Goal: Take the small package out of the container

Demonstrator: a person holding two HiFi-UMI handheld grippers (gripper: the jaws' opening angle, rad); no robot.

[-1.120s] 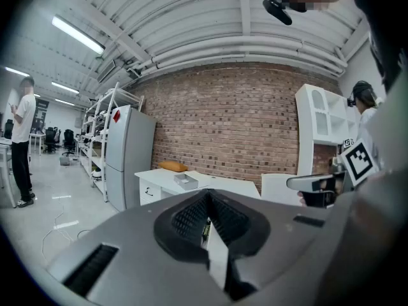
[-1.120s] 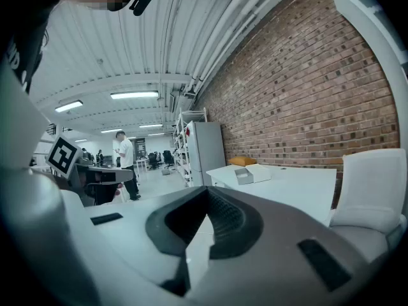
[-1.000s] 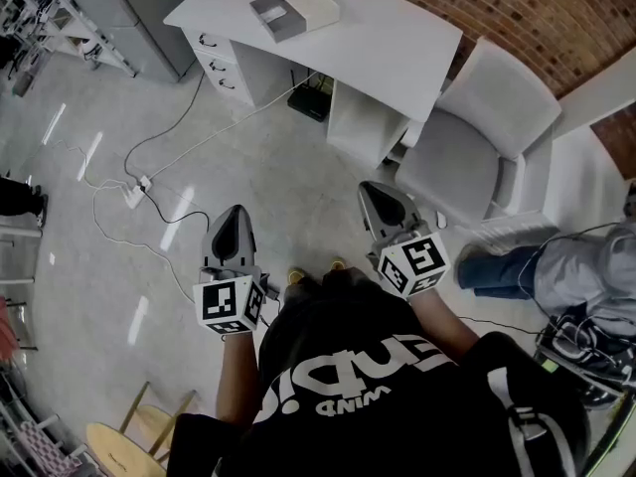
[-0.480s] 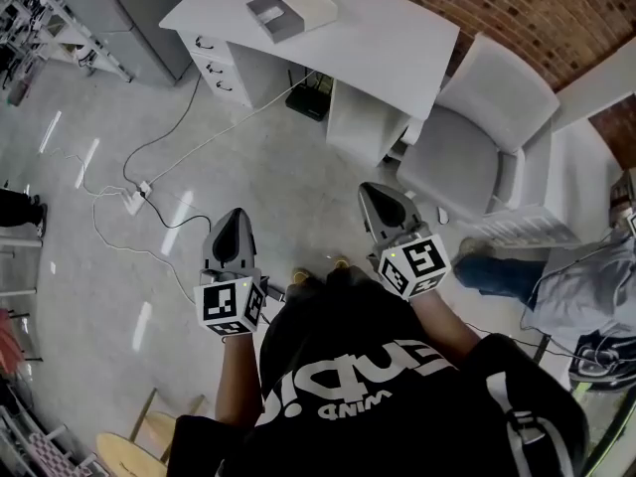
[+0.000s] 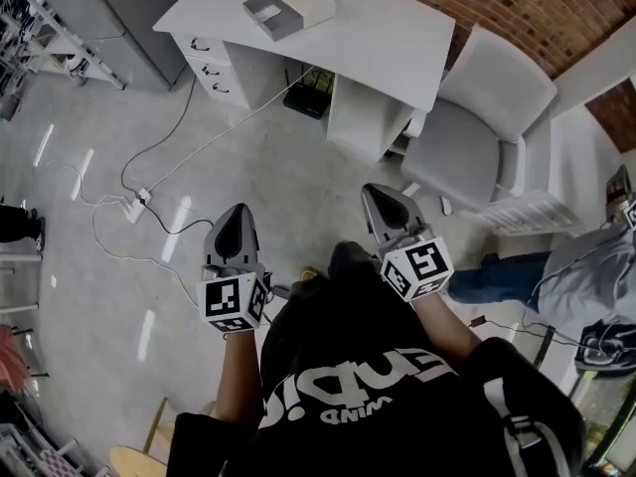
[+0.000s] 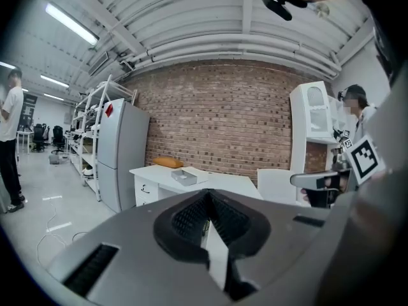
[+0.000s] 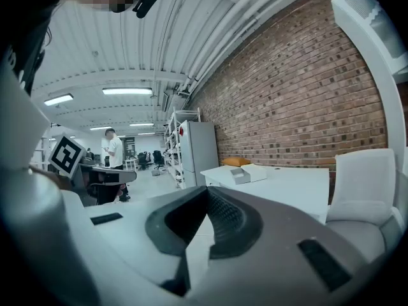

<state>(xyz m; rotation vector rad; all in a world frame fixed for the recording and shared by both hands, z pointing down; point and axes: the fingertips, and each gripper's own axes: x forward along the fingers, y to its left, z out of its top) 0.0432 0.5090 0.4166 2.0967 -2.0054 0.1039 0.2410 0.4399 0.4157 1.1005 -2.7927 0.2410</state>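
The container (image 5: 288,8) is a grey open box next to a white lid, lying on the white desk (image 5: 378,43) at the top of the head view. It shows small and far in the left gripper view (image 6: 185,176) and the right gripper view (image 7: 248,173). No small package can be made out inside it. My left gripper (image 5: 238,213) and right gripper (image 5: 377,193) are held side by side over the floor, well short of the desk, pointing towards it. Both are shut with nothing between their jaws (image 6: 207,194) (image 7: 205,190).
A grey chair (image 5: 477,132) stands right of the desk. Cables and a power strip (image 5: 134,203) lie on the floor to the left. An orange cushion (image 6: 167,162) lies on the desk, with a grey fridge (image 6: 121,155) and shelves to its left. A seated person (image 5: 556,276) is at right.
The desk and floor have slid slightly down in the head view as I move towards the desk. Both grippers keep their place before my body, still shut.
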